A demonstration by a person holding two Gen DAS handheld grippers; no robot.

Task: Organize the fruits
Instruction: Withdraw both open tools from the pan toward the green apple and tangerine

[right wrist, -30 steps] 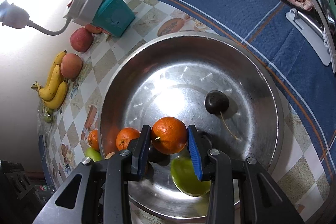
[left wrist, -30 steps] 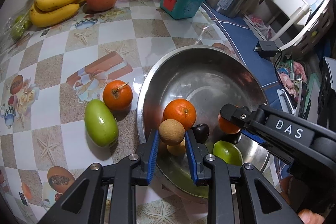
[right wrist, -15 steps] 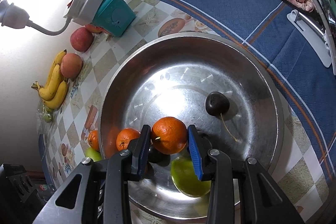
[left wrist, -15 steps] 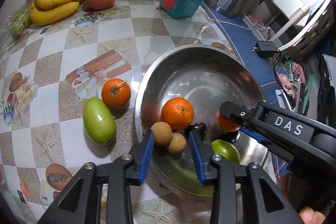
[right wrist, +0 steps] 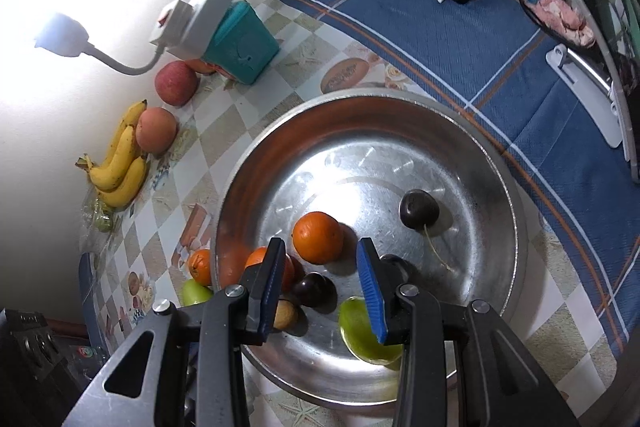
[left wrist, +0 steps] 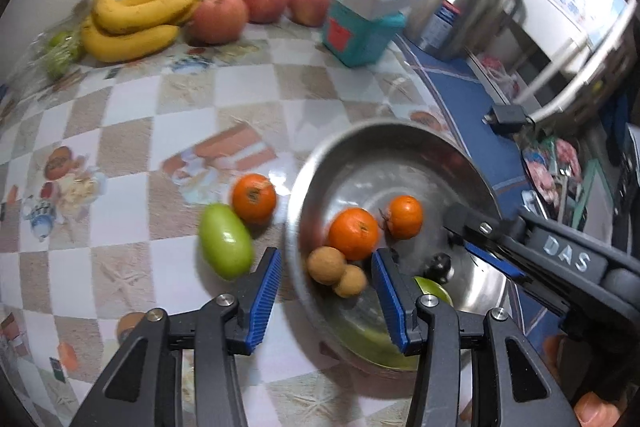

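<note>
Fruits left to gather: smooth oval green fruit (left wrist: 226, 246) and round orange mandarin (left wrist: 254, 198), touching, just outside round steel bowl (left wrist: 320, 163). Left gripper (left wrist: 326, 297), just opened, empty, nearer. Green fruit's long axis seems oblique. Right gripper (right wrist: 322, 281) spread, empty, over bowl.

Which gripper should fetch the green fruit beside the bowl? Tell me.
Left. The left gripper, its jaws just opening and empty, hovers at the bowl rim nearest the green fruit; the right gripper is over the bowl, farther off.
</note>
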